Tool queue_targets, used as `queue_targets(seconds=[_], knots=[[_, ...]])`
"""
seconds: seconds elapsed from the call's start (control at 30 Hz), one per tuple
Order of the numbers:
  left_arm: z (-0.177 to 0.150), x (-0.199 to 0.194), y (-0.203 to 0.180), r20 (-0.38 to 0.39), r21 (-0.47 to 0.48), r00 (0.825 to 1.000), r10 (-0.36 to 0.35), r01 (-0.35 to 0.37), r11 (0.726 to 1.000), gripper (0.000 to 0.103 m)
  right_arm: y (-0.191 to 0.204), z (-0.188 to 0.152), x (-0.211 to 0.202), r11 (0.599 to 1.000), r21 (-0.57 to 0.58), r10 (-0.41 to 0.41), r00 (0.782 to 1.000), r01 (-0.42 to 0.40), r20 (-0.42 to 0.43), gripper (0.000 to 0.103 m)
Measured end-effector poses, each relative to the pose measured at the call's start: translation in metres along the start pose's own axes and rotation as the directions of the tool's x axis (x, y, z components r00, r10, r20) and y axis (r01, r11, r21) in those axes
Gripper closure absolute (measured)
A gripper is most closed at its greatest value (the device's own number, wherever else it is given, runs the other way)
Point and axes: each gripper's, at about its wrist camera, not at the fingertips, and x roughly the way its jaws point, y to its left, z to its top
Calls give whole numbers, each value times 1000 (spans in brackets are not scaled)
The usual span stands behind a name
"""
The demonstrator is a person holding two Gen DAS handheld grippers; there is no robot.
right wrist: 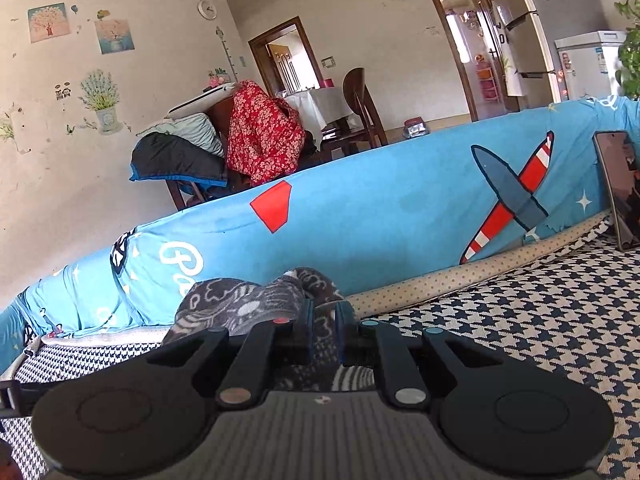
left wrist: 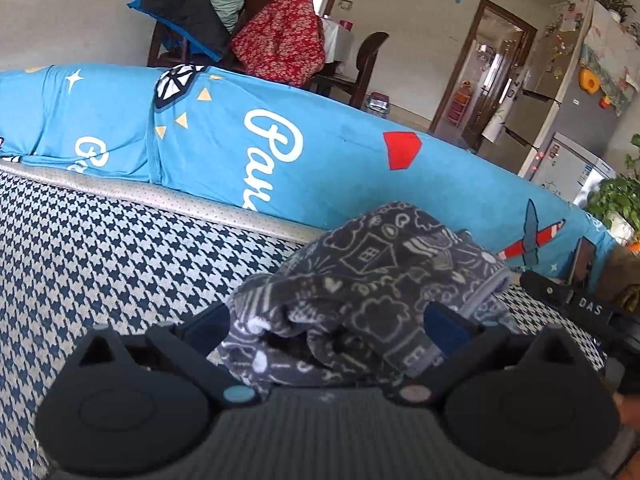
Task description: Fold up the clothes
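Observation:
A dark grey garment (left wrist: 372, 280) with white doodle print lies bunched on the houndstooth sofa seat (left wrist: 100, 264). My left gripper (left wrist: 326, 330) is open, its blue-padded fingers (left wrist: 208, 328) spread wide on either side of the bundle's near folds. In the right wrist view the same garment (right wrist: 240, 304) sits ahead and to the left. My right gripper (right wrist: 325, 334) is shut on a fold of it, cloth pinched between the narrow pads. Part of the right gripper's black body (left wrist: 580, 304) shows at the right edge of the left wrist view.
The blue printed sofa back (left wrist: 320, 152) rises just behind the garment. A phone (right wrist: 618, 188) leans against it on the right. Beyond the sofa stand chairs piled with clothes (right wrist: 260, 136), a dining table, a fridge (left wrist: 560, 92) and a plant (left wrist: 616, 200).

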Motion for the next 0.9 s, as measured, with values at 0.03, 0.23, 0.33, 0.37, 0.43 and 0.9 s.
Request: queue_targets(seconds=[0.03, 0.23, 0.33, 0.37, 0.43, 0.9], knots=[[-2, 0, -3, -10, 23, 1000, -12, 12, 1000, 0, 0, 0, 0, 1000, -1, 1, 1000, -1, -2, 91], [-15, 6, -22, -62, 139, 998, -32, 41, 989, 0, 1, -3, -1, 1000, 0, 4, 1000, -4, -23, 90], [-17, 16, -28, -72, 143, 997, -4, 14, 990, 0, 2, -4, -2, 1000, -9, 5, 999, -6, -33, 88], [-16, 19, -29, -71, 136, 997, 9, 0, 991, 0, 3, -5, -3, 1000, -12, 8, 999, -8, -36, 86], [-14, 25, -28, -65, 112, 997, 31, -24, 993, 0, 3, -5, -4, 1000, -18, 16, 999, -16, -44, 84], [11, 49, -13, 22, -22, 975, 223, -222, 975, 0, 16, -6, -30, 962, -93, 251, 966, -255, -60, 77]])
